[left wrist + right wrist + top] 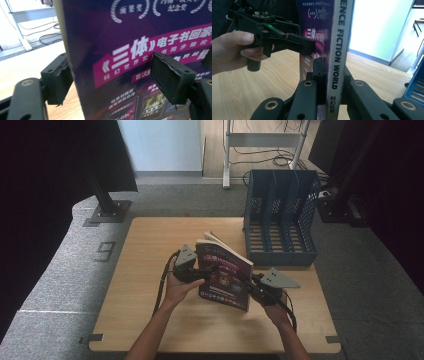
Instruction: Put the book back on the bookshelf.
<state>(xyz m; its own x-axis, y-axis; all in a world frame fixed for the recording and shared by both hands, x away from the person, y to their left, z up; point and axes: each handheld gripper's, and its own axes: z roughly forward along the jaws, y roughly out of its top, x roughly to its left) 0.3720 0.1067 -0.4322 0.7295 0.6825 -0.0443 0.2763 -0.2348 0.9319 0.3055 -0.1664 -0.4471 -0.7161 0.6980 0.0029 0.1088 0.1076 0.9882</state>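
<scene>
A book (223, 276) stands upright at the centre of the high view, on a pale wood-grain table (150, 260), with a blue mesh rack (281, 217) at upper right. The right gripper (333, 72) is clamped on the book's spine edge, pads pressed flat on both covers. The left gripper (110, 75) has its jaws spread wide about the opposite edge, their foam pads clear of the cover and holding nothing. The book is a glossy purple paperback with a white spine: probably light, slick on its faces, and floppy if pinched far from the spine. Gripping near the spine, low down, looks safest. The rack's slots are stiff perforated plastic.
</scene>
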